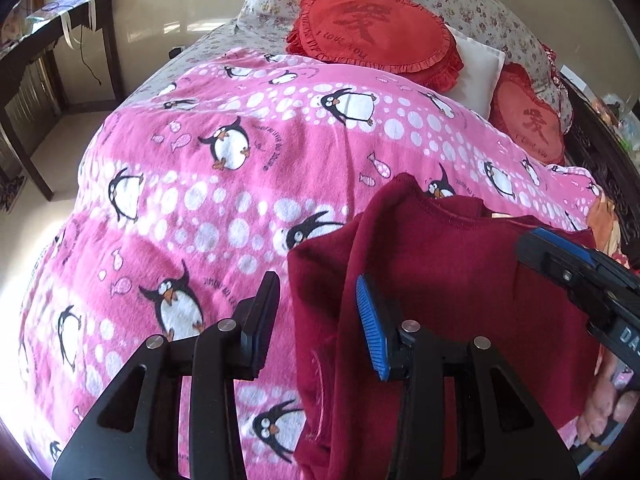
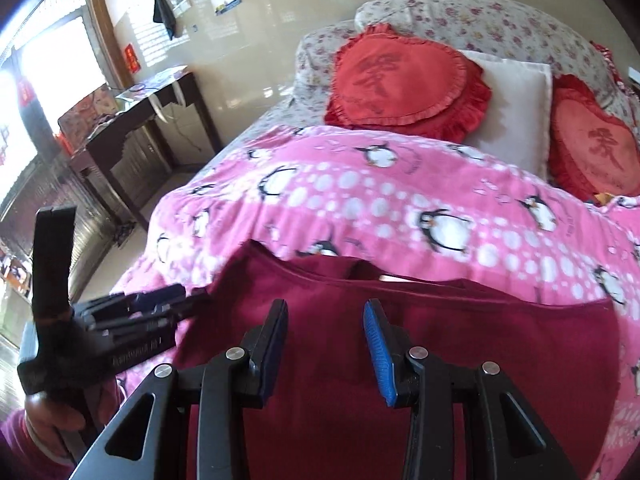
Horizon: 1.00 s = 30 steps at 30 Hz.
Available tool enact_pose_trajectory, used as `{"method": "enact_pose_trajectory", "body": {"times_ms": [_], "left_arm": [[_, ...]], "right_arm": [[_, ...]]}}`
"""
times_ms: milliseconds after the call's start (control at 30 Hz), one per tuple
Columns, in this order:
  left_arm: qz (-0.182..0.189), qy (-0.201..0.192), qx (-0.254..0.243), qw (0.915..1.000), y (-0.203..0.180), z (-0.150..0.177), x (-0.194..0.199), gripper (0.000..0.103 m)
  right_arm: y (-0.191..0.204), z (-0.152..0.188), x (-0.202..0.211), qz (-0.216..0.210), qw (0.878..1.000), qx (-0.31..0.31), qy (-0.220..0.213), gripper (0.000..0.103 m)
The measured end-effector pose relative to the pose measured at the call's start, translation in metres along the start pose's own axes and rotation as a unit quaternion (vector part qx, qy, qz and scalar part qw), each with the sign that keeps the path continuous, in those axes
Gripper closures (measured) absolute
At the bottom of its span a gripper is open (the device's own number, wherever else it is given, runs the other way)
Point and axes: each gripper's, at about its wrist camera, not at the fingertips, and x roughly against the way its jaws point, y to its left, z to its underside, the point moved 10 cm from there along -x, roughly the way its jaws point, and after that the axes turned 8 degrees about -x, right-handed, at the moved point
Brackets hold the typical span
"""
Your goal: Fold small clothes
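A dark red small garment [image 1: 440, 280] lies on the pink penguin blanket [image 1: 200, 200], its left part folded over the body. My left gripper [image 1: 318, 314] is open over the garment's left edge, with nothing between its fingers. In the right wrist view the same garment [image 2: 440, 360] fills the foreground with its neckline facing away. My right gripper [image 2: 326, 344] is open just above the garment's middle and holds nothing. The right gripper also shows at the right edge of the left wrist view [image 1: 568, 272], and the left gripper at the left of the right wrist view [image 2: 140, 312].
Two red heart-shaped cushions [image 2: 404, 80] [image 2: 596, 144] and a white pillow [image 2: 512, 104] lie at the head of the bed on flowered pillows [image 2: 480, 16]. A dark wooden desk [image 2: 132, 120] stands beside the bed on the left. The blanket [image 2: 360, 200] spreads beyond the garment.
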Motion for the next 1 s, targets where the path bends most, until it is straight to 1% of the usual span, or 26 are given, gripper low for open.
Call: {"method": "enact_pose_trajectory", "body": {"times_ms": [167,333,367,400,500,633,667,700,733,767,800,900,1000], "left_arm": [[0.015,0.000,0.032,0.9994,0.015,0.034,0.019,0.064],[0.022,0.008,0.055,0.9982,0.020,0.068,0.025,0.064],[0.023,0.009,0.057,0.9981,0.019,0.074,0.025,0.064],[0.023,0.009,0.059,0.9979,0.017,0.079,0.026,0.064],[0.026,0.009,0.057,0.9980,0.011,0.090,0.026,0.064],[0.027,0.007,0.044,0.9986,0.002,0.094,0.029,0.064],[0.025,0.006,0.041,0.9988,0.001,0.093,0.030,0.064],[0.024,0.004,0.039,0.9989,0.000,0.093,0.031,0.064],[0.025,0.003,0.039,0.9989,0.001,0.092,0.032,0.064],[0.026,0.001,0.041,0.9988,0.001,0.092,0.033,0.064],[0.028,0.000,0.044,0.9986,0.002,0.091,0.034,0.064],[0.031,-0.006,0.053,0.9981,0.005,0.089,0.036,0.064],[0.029,-0.010,0.056,0.9980,0.004,0.086,0.037,0.064]], "right_arm": [[0.029,0.007,-0.024,-0.025,0.999,0.003,0.020,0.066],[0.054,0.008,-0.038,-0.048,0.998,-0.005,0.031,0.065],[0.056,0.008,-0.040,-0.053,0.998,-0.008,0.035,0.063],[0.063,0.009,-0.046,-0.058,0.997,-0.010,0.043,0.058],[0.073,0.013,-0.064,-0.056,0.996,-0.010,0.065,0.056],[0.077,0.016,-0.089,-0.039,0.996,-0.016,0.076,0.056],[0.075,0.015,-0.095,-0.032,0.996,-0.018,0.076,0.059],[0.073,0.014,-0.100,-0.021,0.997,-0.017,0.075,0.075],[0.070,0.013,-0.104,-0.008,0.997,-0.014,0.074,0.083],[0.070,0.011,-0.104,-0.013,0.997,-0.019,0.072,0.093],[0.071,0.009,-0.102,-0.019,0.997,-0.024,0.070,0.095],[0.085,0.002,-0.095,-0.035,0.998,-0.012,0.053,0.096],[0.095,0.005,-0.104,-0.029,0.998,0.001,0.056,0.096]]}}
